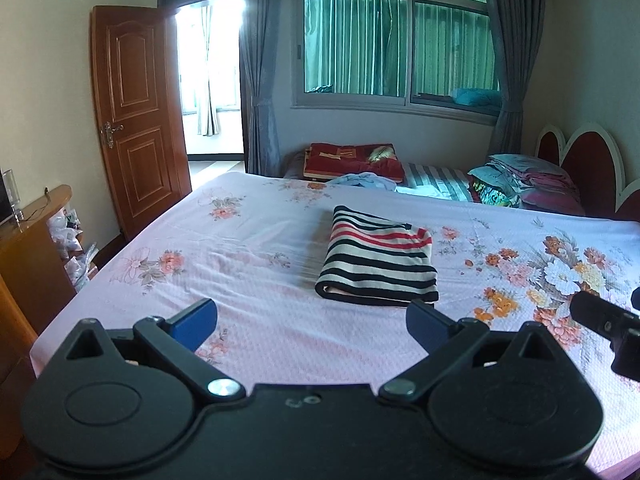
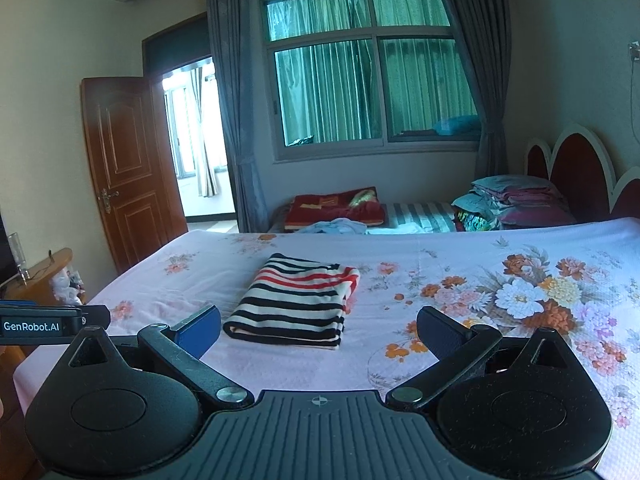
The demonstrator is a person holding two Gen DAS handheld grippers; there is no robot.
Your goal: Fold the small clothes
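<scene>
A striped garment (image 1: 378,258), black, white and red, lies folded into a compact rectangle on the pink floral bed sheet (image 1: 256,240). It also shows in the right wrist view (image 2: 296,300). My left gripper (image 1: 310,322) is open and empty, held above the sheet just short of the garment's near edge. My right gripper (image 2: 318,330) is open and empty, also just short of the garment, which lies ahead and to its left. The right gripper's body shows at the right edge of the left wrist view (image 1: 608,320).
A pile of folded bedding and pillows (image 1: 524,184) sits by the red headboard (image 1: 580,160). A red blanket (image 1: 352,160) and loose blue cloth (image 1: 360,180) lie beyond the bed's far edge. A wooden cabinet (image 1: 28,248) stands at left, near an open door (image 1: 136,120).
</scene>
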